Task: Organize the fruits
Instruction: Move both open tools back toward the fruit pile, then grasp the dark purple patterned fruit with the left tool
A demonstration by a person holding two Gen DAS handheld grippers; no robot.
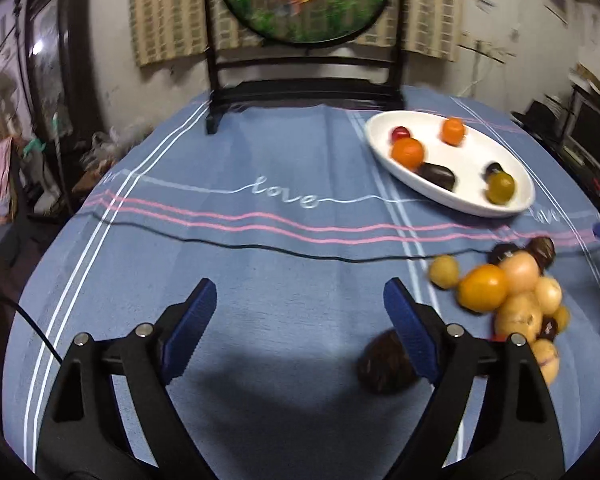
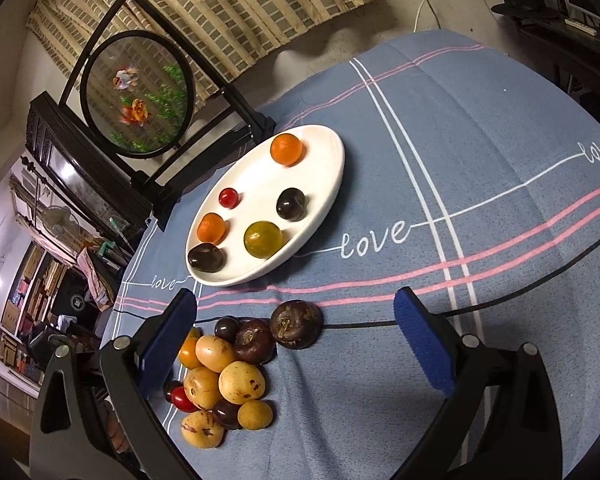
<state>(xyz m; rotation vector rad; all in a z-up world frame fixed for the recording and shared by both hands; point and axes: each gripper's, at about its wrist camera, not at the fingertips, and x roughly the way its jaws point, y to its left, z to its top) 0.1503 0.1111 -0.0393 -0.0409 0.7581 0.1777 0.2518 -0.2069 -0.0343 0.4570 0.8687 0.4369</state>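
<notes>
Both grippers hang over the blue tablecloth (image 2: 480, 128) and both are empty. The left gripper (image 1: 300, 300) has its blue pads spread wide over bare cloth, nothing between them, with one dark brown fruit (image 1: 384, 364) lying just inside and partly behind its right finger; that view is smeared, so the fruit's kind is hard to tell. The right gripper (image 2: 296, 312) stands just as wide, its jaws framing the loose pile of fruit (image 2: 224, 376) without touching it: yellow spotted ones, an orange one, small red ones and dark purple ones huddled together on the cloth beside its left finger. At the far edge of the pile sits a dark round fruit (image 2: 296, 324), right on the black cable (image 2: 540, 284) that crosses the table. Beyond it lies the white oval plate (image 2: 328, 184), already carrying six pieces: two oranges, a small red fruit, two dark ones and a green-yellow one (image 2: 263, 239), all lying apart. Behind the plate stands a round goldfish screen (image 2: 136, 92) in a black frame.
</notes>
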